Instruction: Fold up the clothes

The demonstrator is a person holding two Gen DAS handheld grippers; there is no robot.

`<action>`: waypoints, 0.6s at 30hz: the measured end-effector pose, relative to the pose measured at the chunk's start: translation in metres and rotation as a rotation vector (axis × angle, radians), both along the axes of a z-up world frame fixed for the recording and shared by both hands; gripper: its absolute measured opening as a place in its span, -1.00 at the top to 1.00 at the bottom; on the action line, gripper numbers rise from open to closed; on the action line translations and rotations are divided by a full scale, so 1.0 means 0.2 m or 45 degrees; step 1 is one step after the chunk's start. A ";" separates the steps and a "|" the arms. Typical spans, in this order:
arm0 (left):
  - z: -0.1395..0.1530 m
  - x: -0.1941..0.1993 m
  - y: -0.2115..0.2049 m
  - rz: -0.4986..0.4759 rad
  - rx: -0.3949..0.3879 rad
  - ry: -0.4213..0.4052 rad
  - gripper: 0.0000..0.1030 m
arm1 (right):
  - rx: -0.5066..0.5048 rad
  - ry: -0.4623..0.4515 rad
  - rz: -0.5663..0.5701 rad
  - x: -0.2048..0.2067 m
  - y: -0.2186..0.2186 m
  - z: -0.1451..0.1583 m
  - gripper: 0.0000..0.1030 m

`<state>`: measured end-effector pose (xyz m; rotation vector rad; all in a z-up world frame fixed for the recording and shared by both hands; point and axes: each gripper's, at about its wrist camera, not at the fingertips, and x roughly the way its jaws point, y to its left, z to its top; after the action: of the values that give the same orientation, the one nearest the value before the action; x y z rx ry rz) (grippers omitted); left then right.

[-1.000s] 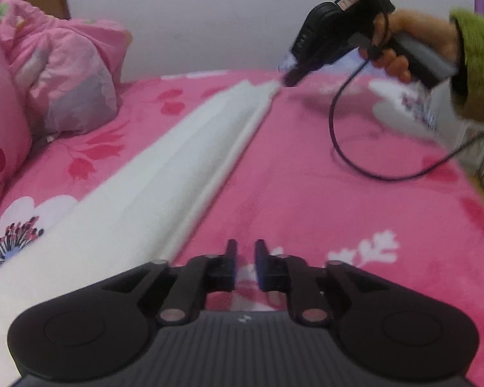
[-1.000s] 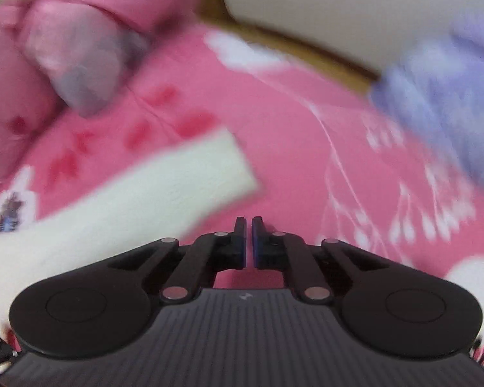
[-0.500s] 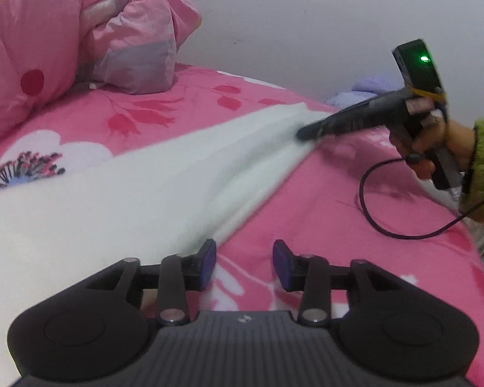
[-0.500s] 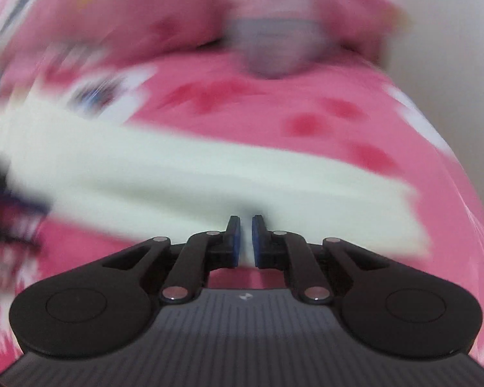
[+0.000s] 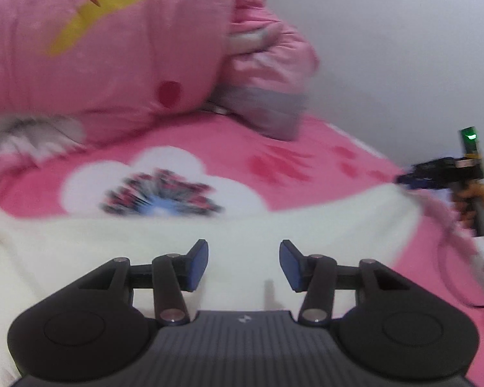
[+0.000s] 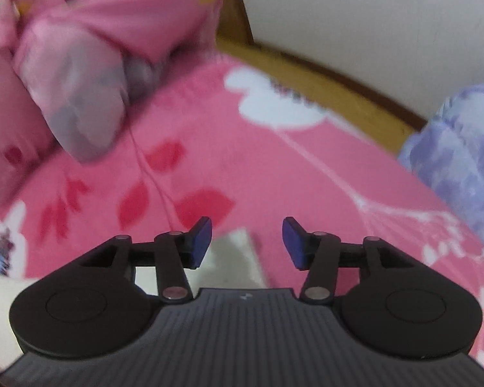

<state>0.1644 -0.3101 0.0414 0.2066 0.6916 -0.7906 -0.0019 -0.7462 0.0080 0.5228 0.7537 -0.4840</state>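
My left tool (image 5: 244, 259) stands wide open, its two blue pads spread well apart and holding nothing. It hangs over the cream garment (image 5: 242, 225), which lies flat in a long band across the bed (image 5: 306, 151); I cannot tell whether the fingertips touch the cloth. My right tool (image 6: 247, 241) is open just as wide and also empty. Between and below its fingers I see one squared end of the same cream garment (image 6: 238, 251), lying on the pink floral bedspread toward the side of the bed where the wooden frame (image 6: 322, 77) runs along the wall.

From the left wrist view, my right tool (image 5: 435, 174) shows at the far right end of the garment, a hand (image 5: 477, 200) wrapped round its grip and a green light glowing on top. Its tip sits just at the garment's corner; blur hides whether it touches.

A big pink pillow (image 5: 106, 48) with a yellow carrot-like print lies at the head of the bed, a bunched pink quilt (image 5: 267, 74) beside it. A lilac cloth (image 6: 461, 154) sits at the bed's far right edge in the right wrist view.

No readable writing anywhere; each tool body carries only a small pale logo mark, too small to make out.
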 end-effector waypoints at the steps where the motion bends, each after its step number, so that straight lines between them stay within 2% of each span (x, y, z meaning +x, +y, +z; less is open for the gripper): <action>1: -0.02 0.03 -0.01 -0.009 0.051 -0.040 0.04 | 0.002 0.020 0.012 0.02 0.01 -0.02 0.06; 3: -0.06 0.09 -0.06 -0.078 0.161 -0.096 0.04 | -0.027 0.023 0.039 0.02 0.04 -0.01 0.12; 5: -0.11 0.12 -0.11 -0.194 0.227 -0.066 0.02 | -0.051 0.009 0.039 0.02 0.06 0.01 0.60; 7: -0.16 0.12 -0.14 -0.275 0.268 -0.078 0.02 | -0.076 -0.005 0.039 0.02 0.08 0.04 0.83; 9: -0.18 0.11 -0.16 -0.297 0.283 -0.106 0.03 | -0.101 -0.019 0.040 0.02 0.10 0.06 0.87; 11: -0.19 0.11 -0.17 -0.290 0.261 -0.103 0.40 | -0.125 -0.033 0.040 0.02 0.12 0.09 0.89; 12: -0.19 0.11 -0.18 -0.285 0.252 -0.095 0.83 | -0.138 -0.040 0.040 0.02 0.13 0.10 0.89; 13: -0.18 0.11 -0.18 -0.277 0.246 -0.089 0.99 | -0.150 -0.048 0.040 0.02 0.14 0.11 0.90; 14: -0.18 0.11 -0.19 -0.271 0.245 -0.093 0.99 | -0.162 -0.055 0.040 0.02 0.15 0.13 0.90; 18: -0.13 0.09 -0.24 -0.217 0.217 -0.247 0.99 | -0.288 -0.126 0.028 0.02 0.19 0.20 0.90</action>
<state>0.1820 -0.3571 0.0153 0.4961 0.5622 -0.8611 0.0021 -0.7089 0.0486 0.3245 0.6003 -0.5119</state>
